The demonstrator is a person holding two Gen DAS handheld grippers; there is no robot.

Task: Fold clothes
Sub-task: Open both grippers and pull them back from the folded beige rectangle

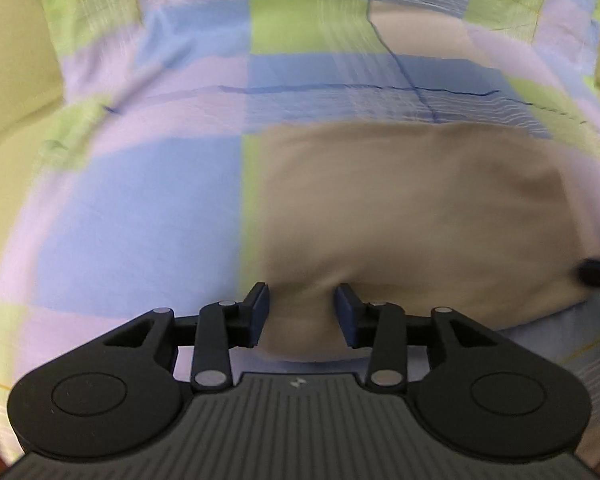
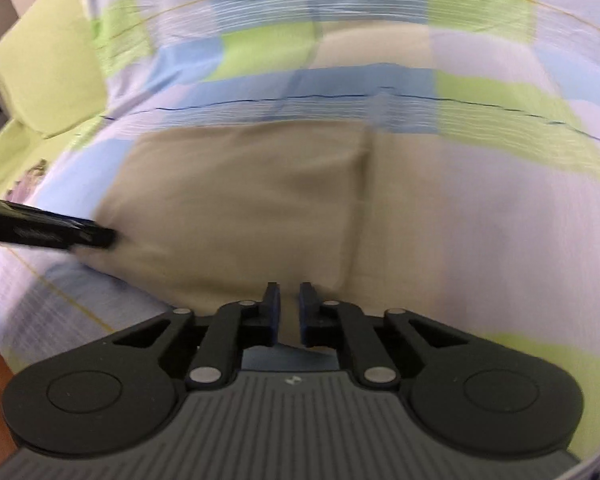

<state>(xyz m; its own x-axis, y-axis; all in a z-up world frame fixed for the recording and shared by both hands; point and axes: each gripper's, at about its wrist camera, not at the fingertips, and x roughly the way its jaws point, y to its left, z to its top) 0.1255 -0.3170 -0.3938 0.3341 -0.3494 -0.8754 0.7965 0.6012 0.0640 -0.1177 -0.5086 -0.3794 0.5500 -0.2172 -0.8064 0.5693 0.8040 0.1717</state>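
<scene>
I have the tan garment lying on the checked bedsheet, its near hem at both hand-held grippers. My left hand-held gripper stands released around the hem; my right hand-held gripper looks nearly clenched on it, though blur leaves the grasp uncertain. I judge this the pick-up for a fold: next, the left closes and both carry the hem forward.

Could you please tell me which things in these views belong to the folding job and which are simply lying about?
Part of the job:
- tan garment, lying on the bed
- left claw, jaws apart around the garment's near edge
- right claw, jaws nearly closed on the same edge

Just there:
- checked bedsheet underneath
- green pillow at the far left
</scene>
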